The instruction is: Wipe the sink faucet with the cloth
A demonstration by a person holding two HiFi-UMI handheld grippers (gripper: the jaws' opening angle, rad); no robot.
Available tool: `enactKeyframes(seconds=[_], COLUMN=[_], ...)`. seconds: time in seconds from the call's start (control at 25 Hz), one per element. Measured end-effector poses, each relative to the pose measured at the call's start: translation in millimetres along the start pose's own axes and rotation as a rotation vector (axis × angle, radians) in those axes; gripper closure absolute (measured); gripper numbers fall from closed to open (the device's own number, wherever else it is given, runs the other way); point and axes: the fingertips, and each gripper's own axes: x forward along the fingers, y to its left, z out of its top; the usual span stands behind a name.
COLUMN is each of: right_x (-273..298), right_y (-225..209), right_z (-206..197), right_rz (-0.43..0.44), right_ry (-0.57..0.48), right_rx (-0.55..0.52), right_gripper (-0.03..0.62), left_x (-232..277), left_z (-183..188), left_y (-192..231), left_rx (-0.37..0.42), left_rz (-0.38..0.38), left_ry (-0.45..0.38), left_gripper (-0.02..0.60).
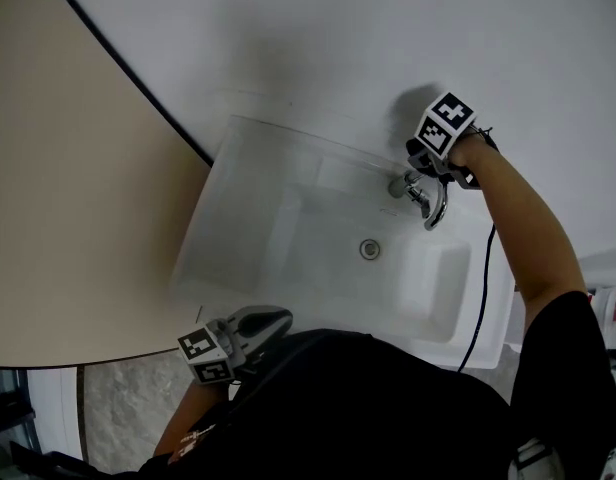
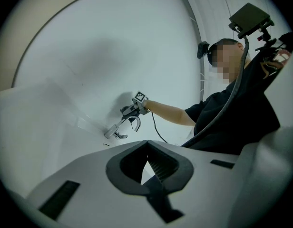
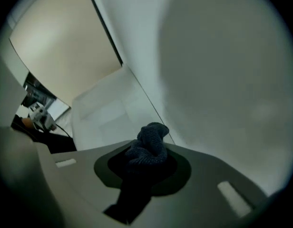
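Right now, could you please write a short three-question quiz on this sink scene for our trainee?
1. What is between the jaws of the right gripper? A a sponge; B a dark cloth; C nothing.
2. True or false: the jaws of the left gripper stand wide open.
3. Which fixture at the back of the sink is the right gripper beside?

Key
1. B.
2. False: they are shut, with nothing between them.
3. The faucet.
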Motion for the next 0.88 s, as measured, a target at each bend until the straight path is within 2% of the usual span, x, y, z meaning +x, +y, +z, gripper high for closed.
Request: enactKeyframes(seconds=[0.12, 0.24, 0.36, 0.44, 0.52, 0.64, 0.76, 0.88], right_x=[39, 70, 93, 99, 100, 88, 49, 1], right_y=[-4, -9, -16, -19, -16, -10, -6, 6], right_z=[-10, -24, -37, -40, -37, -30, -16, -5], right_rz=[-0.135, -0.265, -0.361, -0.388, -0.362, -0.269, -0.140, 0.053], right_ry=[0.334, 0.590, 0.745, 0.798, 0.783, 0.654, 0.421, 0.106], right_rx=[-0.182, -0.386, -0.548, -0.591, -0.585, -0.488, -0.301, -0.086], right_gripper=[0.526, 0.525, 0.523, 0.516, 0.516, 0.520, 0.521, 0.523], left_x=[-9, -21, -38, -48, -54, -52, -50, -45], left_z=[-8, -5, 0, 2, 1, -5, -11, -2], left_y=[6, 3, 2, 6, 9, 7, 11, 7], left_rx=[0.028, 0.033, 0.035, 0.025, 0.013, 0.010, 0.042, 0.030], left_rz=[0.028, 0.045, 0.071, 0.081, 0.087, 0.077, 0.068, 0.051], left_ry=[0.022, -0.007, -0.047, -0.063, -0.072, -0.056, -0.006, -0.016], left_gripper=[0.580, 0.580, 0.581, 0.580, 0.580, 0.580, 0.580, 0.581])
